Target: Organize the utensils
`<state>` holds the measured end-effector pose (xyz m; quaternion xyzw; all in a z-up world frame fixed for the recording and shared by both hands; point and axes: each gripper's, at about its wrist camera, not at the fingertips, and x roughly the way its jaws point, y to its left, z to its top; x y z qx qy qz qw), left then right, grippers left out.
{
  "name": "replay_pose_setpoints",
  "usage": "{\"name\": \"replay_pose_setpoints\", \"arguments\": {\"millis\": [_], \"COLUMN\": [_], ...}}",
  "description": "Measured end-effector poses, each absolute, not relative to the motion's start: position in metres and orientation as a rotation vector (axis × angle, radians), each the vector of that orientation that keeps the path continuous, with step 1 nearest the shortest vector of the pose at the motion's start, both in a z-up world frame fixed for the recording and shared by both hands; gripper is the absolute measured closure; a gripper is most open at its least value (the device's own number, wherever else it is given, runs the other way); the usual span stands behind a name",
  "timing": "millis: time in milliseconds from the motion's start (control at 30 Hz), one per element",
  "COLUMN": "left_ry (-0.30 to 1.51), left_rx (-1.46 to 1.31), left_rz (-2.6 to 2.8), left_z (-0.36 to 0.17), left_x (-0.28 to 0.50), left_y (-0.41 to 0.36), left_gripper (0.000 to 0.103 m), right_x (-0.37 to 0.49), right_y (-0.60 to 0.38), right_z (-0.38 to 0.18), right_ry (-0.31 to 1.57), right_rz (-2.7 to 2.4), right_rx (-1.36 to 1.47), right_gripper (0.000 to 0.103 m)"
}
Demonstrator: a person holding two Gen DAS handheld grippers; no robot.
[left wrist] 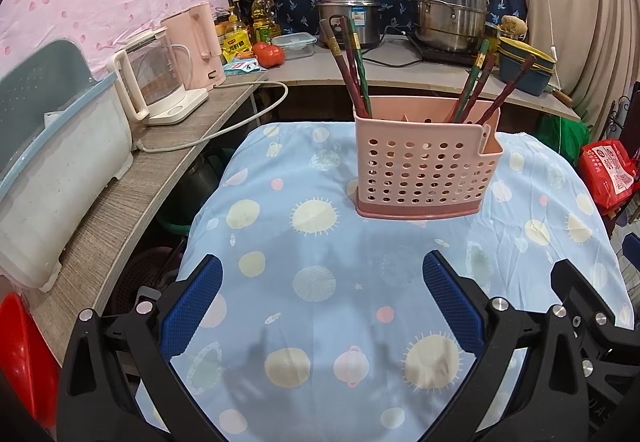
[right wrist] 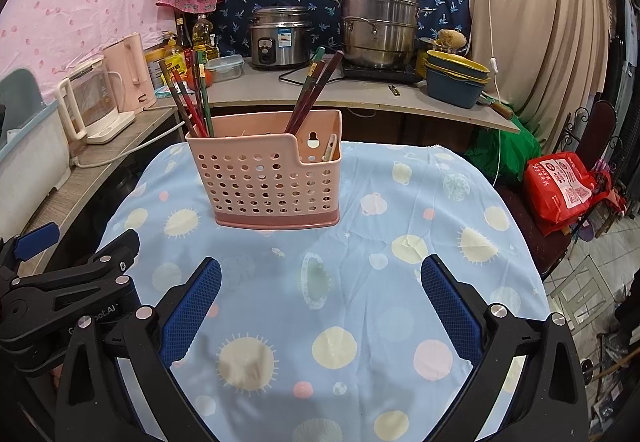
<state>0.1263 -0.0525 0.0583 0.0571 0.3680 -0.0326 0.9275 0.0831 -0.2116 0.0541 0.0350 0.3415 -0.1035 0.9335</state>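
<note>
Left tongs [left wrist: 322, 302]: jaws spread wide, empty, above counter cloth [left wrist: 320, 322] | Right tongs [right wrist: 320, 302]: jaws spread wide, empty | Utensil holder [left wrist: 426, 172]: pink, perforated, upright on the cloth-covered counter, ahead of both tongs | Chopsticks [left wrist: 352, 62]: two leaning clusters, left and right compartments.

A table under a blue planet-print cloth [left wrist: 320, 302] bears one pink perforated utensil holder [left wrist: 424, 170].
</note>
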Motion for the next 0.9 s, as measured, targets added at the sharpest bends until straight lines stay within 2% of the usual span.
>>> {"name": "replay_pose_setpoints", "arguments": {"millis": [900], "left_ry": [0.755], "left_rx": [0.122], "left_rz": [-0.061], "left_z": [0.06], "left_x": [0.1283], "left_y": [-0.0498], "left_gripper": [0.007], "right_x": [0.0832], "right_y": [-0.2093], "right_z": [0.0545], "right_ry": [0.7], "right_rz": [-0.212], "right_rx": [0.069], "right_gripper": [0.006]}}
